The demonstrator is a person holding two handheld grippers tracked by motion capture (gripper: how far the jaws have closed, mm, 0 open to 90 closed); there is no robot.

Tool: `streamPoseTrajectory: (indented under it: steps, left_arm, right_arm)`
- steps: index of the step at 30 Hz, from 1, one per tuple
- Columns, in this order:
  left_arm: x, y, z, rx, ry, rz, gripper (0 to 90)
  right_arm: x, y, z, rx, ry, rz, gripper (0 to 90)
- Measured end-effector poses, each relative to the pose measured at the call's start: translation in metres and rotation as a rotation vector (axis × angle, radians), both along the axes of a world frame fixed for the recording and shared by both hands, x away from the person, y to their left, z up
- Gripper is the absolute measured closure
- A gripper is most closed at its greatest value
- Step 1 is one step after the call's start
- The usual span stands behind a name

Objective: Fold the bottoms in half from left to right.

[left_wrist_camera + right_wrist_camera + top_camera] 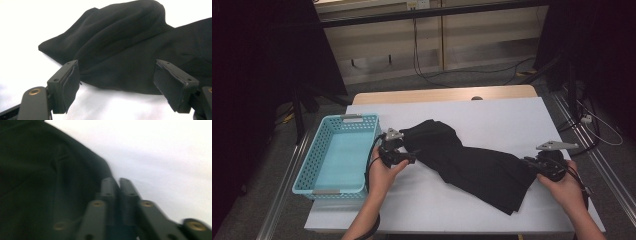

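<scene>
My left gripper (116, 86) gapes wide before the black cloth (472, 162) mid-frame; my right gripper (117, 182) is pressed together at its edge. No writing readable.

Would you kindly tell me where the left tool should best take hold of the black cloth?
Probably the bunched fold at the near edge of the black cloth, approached low from the basket side: the left tool already faces it open, and the raised edge gives it something to pinch.

High view overhead; gripper views close, share cloth (472, 162).
</scene>
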State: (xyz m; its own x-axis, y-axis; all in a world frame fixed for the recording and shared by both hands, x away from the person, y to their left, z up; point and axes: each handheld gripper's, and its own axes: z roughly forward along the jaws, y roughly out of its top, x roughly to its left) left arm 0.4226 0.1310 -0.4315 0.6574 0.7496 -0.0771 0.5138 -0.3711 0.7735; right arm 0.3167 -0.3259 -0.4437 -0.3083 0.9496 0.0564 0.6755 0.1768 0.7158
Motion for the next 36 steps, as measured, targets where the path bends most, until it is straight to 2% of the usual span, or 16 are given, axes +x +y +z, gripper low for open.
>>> streamPoseTrajectory:
  steps: [2, 3, 5, 7, 8, 9, 10, 11, 14, 17, 22, 24, 26, 28, 30, 36]
  left_arm:
    - [-0.001, 0.0, 0.0, 0.004, -0.008, 0.014, 22.1]
    - [0.0, 0.001, 0.0, 0.007, 0.004, -0.004, 22.1]
    - [0.0, 0.001, 0.0, 0.003, -0.003, 0.001, 22.1]
    - [-0.001, 0.0, 0.0, -0.004, 0.001, 0.002, 22.1]
    - [-0.001, 0.001, 0.0, 0.003, -0.004, -0.001, 22.1]
    - [-0.001, 0.001, 0.0, 0.003, -0.005, -0.001, 22.1]
    - [-0.001, 0.001, 0.0, -0.003, -0.001, 0.001, 22.1]
    - [-0.001, 0.001, 0.0, -0.007, 0.002, 0.002, 22.0]
    - [0.0, 0.003, 0.0, 0.006, -0.005, 0.001, 22.1]
    - [0.0, 0.004, 0.0, 0.005, 0.0, 0.001, 22.1]
    - [-0.001, 0.003, 0.0, -0.004, 0.008, 0.003, 21.9]
    - [-0.001, 0.003, -0.001, -0.002, 0.01, 0.004, 21.8]
    - [-0.001, 0.003, -0.002, 0.0, 0.019, -0.004, 21.5]
    - [-0.001, 0.003, -0.002, 0.005, 0.018, -0.003, 21.3]
    - [-0.002, 0.003, -0.002, 0.007, 0.026, -0.011, 21.0]
    - [-0.002, 0.003, -0.005, 0.01, 0.034, -0.004, 19.4]
  right_arm:
    - [-0.001, -0.004, 0.001, 0.0, -0.004, -0.018, 69.7]
    - [-0.001, -0.005, 0.001, 0.003, -0.001, -0.021, 65.0]
    - [-0.001, -0.004, -0.002, -0.005, 0.008, -0.028, 58.4]
    - [0.001, -0.003, -0.007, -0.015, 0.028, -0.014, 58.9]
    - [0.002, -0.002, -0.009, -0.017, 0.048, -0.012, 59.7]
    - [0.002, -0.001, -0.01, -0.015, 0.037, -0.012, 69.6]
    - [0.002, -0.001, -0.009, 0.0, 0.049, -0.001, 84.6]
    - [0.002, -0.002, -0.008, 0.026, 0.063, 0.01, 88.9]
    - [0.004, -0.006, -0.007, 0.015, 0.063, 0.001, 89.7]
    - [0.005, -0.018, -0.002, 0.006, 0.044, -0.028, 89.9]
    - [0.005, -0.041, 0.0, -0.055, 0.019, -0.106, 89.5]
    - [0.004, -0.043, 0.0, -0.061, 0.009, -0.12, 84.2]
    - [0.005, -0.039, 0.0, -0.083, 0.009, -0.122, 70.0]
    - [0.005, -0.03, 0.001, -0.084, 0.007, -0.097, 65.3]
    - [0.005, -0.015, 0.003, -0.081, 0.002, -0.052, 57.4]
    - [0.001, 0.034, 0.008, -0.06, -0.012, 0.09, 45.4]
